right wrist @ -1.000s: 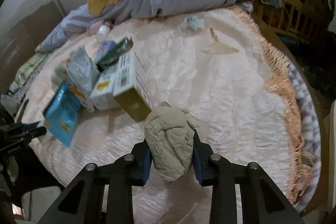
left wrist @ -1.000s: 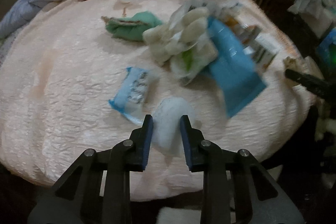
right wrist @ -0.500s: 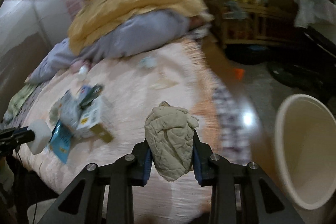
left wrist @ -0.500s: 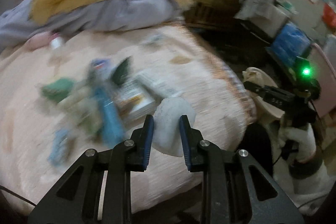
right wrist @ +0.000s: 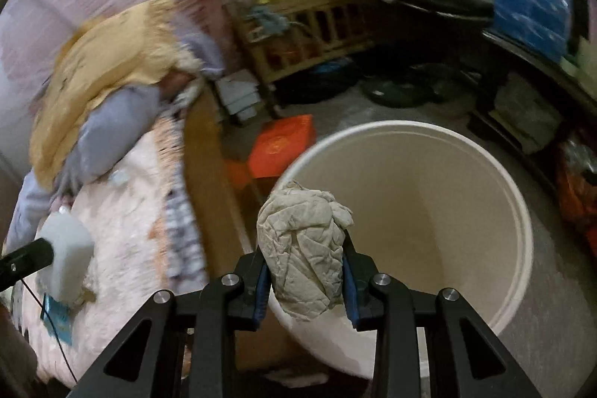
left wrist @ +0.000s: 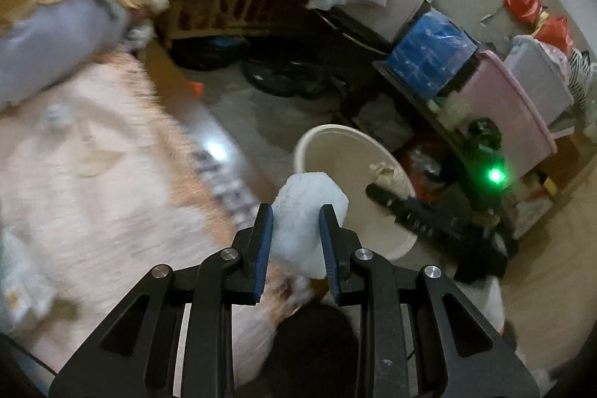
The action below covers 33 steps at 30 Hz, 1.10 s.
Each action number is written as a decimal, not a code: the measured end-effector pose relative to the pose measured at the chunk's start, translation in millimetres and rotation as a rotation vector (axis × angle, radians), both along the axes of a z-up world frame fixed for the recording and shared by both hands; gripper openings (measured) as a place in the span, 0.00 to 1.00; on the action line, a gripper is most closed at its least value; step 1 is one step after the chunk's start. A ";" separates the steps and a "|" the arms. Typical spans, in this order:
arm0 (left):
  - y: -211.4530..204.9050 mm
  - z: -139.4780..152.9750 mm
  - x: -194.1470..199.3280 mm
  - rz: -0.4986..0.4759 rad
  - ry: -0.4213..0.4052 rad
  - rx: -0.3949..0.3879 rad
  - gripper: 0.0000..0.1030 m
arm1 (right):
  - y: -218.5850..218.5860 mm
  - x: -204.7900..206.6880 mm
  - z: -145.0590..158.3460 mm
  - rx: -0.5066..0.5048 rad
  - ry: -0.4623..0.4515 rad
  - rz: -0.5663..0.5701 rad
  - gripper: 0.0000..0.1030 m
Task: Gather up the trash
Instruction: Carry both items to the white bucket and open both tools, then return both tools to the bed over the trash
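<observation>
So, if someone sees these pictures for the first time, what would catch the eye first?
Probably the big cream bucket on the floor beside the bed, open and empty. Right before it, the right gripper clamps a crumpled beige paper wad, and the left gripper clamps a white foam lump.

Cream bin [right wrist: 440,181] mouth is wide open and empty so dropping in is clear, just the bed edge [right wrist: 175,211] and orange box [right wrist: 281,148] crowding its left side.
</observation>
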<state>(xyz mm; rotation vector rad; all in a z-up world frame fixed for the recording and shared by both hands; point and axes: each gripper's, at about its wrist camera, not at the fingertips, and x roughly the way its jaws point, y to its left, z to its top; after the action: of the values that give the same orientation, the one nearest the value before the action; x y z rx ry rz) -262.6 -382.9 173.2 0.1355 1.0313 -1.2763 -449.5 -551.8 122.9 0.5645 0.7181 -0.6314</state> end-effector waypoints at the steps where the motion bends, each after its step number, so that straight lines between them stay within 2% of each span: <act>1: -16.1 -7.6 -1.1 -0.013 0.041 0.003 0.23 | -7.6 -5.5 -2.0 0.004 -0.001 -0.021 0.30; 4: -47.1 -21.5 -5.5 -0.029 0.097 0.000 0.24 | -22.9 -19.5 -5.4 0.002 -0.004 -0.069 0.30; 5: -57.4 -26.2 -7.2 -0.035 0.121 -0.010 0.26 | -27.3 -21.9 -6.7 0.008 -0.006 -0.080 0.35; 7: -74.0 -31.4 -11.4 -0.053 0.167 -0.033 0.33 | -34.7 -27.5 -9.3 0.013 -0.004 -0.106 0.44; 8: -79.7 -32.7 -13.2 -0.061 0.180 -0.043 0.36 | -36.8 -29.6 -10.2 0.014 -0.007 -0.114 0.44; 10: -89.2 -35.7 -17.4 -0.076 0.197 -0.051 0.54 | -41.4 -36.6 -12.3 0.026 -0.012 -0.138 0.47; 13: -92.7 -40.2 -18.3 -0.070 0.194 -0.015 0.54 | -43.4 -40.8 -15.9 0.045 -0.017 -0.147 0.64; 20: -48.6 -33.8 -9.0 0.056 0.004 0.037 0.54 | -23.0 -27.6 -13.5 0.024 -0.018 -0.088 0.64; 24: -12.2 -28.4 -7.3 0.153 -0.136 0.069 0.54 | -4.5 -6.4 -8.6 0.003 -0.013 -0.039 0.64; 29: 24.4 -28.9 -4.4 0.241 -0.242 0.116 0.54 | 25.7 23.5 -1.8 -0.023 -0.006 0.041 0.64; 33: 55.2 -26.9 2.0 0.295 -0.274 0.134 0.54 | 49.1 44.8 3.3 -0.032 -0.007 0.100 0.64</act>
<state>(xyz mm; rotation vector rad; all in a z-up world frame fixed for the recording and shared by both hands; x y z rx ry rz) -260.7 -327.7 146.3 0.2448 0.8630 -0.8936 -404.7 -502.7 126.2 0.4976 0.7240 -0.5470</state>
